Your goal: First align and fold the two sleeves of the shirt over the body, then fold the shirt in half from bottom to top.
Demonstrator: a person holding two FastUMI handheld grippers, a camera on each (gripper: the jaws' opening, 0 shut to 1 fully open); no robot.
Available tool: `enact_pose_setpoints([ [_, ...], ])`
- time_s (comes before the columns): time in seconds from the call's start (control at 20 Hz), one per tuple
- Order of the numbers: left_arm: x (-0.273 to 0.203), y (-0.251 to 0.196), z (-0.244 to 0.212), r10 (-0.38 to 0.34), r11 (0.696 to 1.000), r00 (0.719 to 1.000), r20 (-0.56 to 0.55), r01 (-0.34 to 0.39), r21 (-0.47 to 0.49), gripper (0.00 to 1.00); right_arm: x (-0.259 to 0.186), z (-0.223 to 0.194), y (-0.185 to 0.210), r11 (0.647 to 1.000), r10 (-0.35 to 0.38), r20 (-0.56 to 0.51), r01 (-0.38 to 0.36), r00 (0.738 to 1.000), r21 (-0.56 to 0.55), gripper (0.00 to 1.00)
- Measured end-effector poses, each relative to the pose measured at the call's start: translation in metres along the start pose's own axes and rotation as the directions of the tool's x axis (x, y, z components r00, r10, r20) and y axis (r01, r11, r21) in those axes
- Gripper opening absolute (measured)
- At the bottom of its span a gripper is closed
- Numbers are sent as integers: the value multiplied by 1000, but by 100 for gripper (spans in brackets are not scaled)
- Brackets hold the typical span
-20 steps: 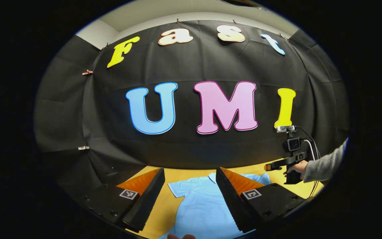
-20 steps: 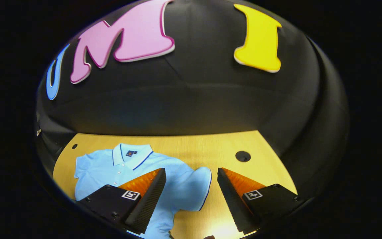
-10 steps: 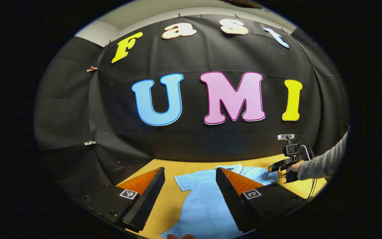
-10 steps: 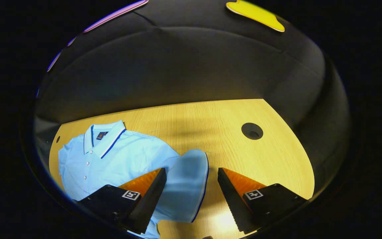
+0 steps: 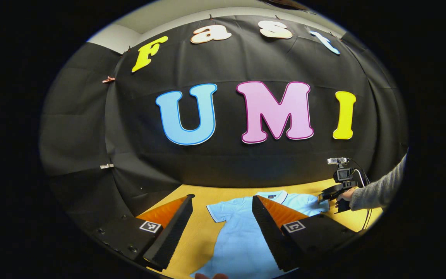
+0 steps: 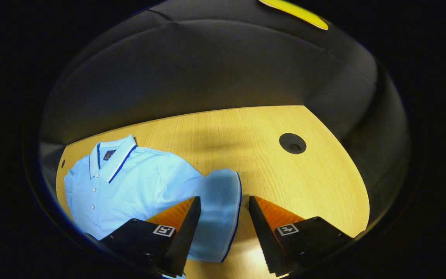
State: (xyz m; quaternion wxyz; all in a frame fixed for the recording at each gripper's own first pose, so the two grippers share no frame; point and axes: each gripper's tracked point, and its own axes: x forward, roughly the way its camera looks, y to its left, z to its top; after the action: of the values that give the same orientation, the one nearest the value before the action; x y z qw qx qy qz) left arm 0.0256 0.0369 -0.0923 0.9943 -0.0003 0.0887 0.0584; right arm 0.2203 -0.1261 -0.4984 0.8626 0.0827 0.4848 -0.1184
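A light blue polo shirt [image 5: 238,236] lies flat on the yellow wooden table [image 5: 199,236], collar toward the wall. My left gripper [image 5: 222,196] hovers open above the shirt's lower body, its fingers apart with nothing between them. In the right gripper view, the shirt [image 6: 130,182] lies to the left, its collar [image 6: 110,157] dark-trimmed. Its short sleeve [image 6: 219,209] runs between the fingers of my right gripper [image 6: 223,197], which is open around it; whether they touch the cloth I cannot tell. The left gripper view shows that right gripper [image 5: 333,192] low at the shirt's right sleeve.
A person's hand in a grey sleeve [image 5: 378,190] holds the right gripper, with a cable trailing behind. A round hole [image 6: 292,143] sits in the table [image 6: 285,182] to the right of the shirt. The black cloth wall closes the table's far side.
The right gripper has dropped down and in over the sleeve, and its fingers have narrowed slightly around it. The left gripper has tilted down a little, showing more of the shirt.
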Motion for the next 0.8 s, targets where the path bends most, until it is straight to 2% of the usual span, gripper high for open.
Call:
enact_pose_setpoints([
  [0.05, 0, 2, 0, 4, 1000, 1000, -2, -4, 1, 99, 0, -1, 1, 1000, -3, -3, 3, 1000, 7, 66],
  [0.1, -1, 3, -2, 6, 1000, 1000, -5, -6, 2, 99, 0, -1, 1, 1000, -7, -6, 8, 1000, 14, 58],
  [0.15, -1, 5, -2, 8, 1000, 1000, -6, -8, 3, 99, 0, 0, 3, 1000, -10, -8, 10, 1000, 15, 42],
  [0.2, -1, 6, -3, 9, 1000, 1000, -8, -9, 4, 98, 1, 0, 5, 1000, -4, -10, 4, 1000, 20, 34],
  [0.25, -1, 8, -2, 11, 1000, 1000, -8, -11, 7, 98, 1, 0, 8, 1000, -2, -12, 2, 1000, 22, 22],
  [0.35, -2, 10, -3, 15, 1000, 1000, -9, -15, 8, 99, 1, -1, 12, 1000, 12, -14, -12, 1000, 12, 10],
  [0.45, -4, 14, -3, 18, 1000, 1000, -7, -18, 7, 99, -3, -1, 19, 999, 39, -20, -39, 999, 15, 5],
  [0.6, -5, 20, -4, 21, 1000, 1000, -8, -21, 2, 98, -17, 15, 34, 998, 64, 32, -63, 997, -23, 5],
  [0.8, -6, 30, -4, 27, 1000, 1000, -6, -27, -8, 99, -44, 27, 97, 984, 167, 76, -161, 983, -71, 5],
])
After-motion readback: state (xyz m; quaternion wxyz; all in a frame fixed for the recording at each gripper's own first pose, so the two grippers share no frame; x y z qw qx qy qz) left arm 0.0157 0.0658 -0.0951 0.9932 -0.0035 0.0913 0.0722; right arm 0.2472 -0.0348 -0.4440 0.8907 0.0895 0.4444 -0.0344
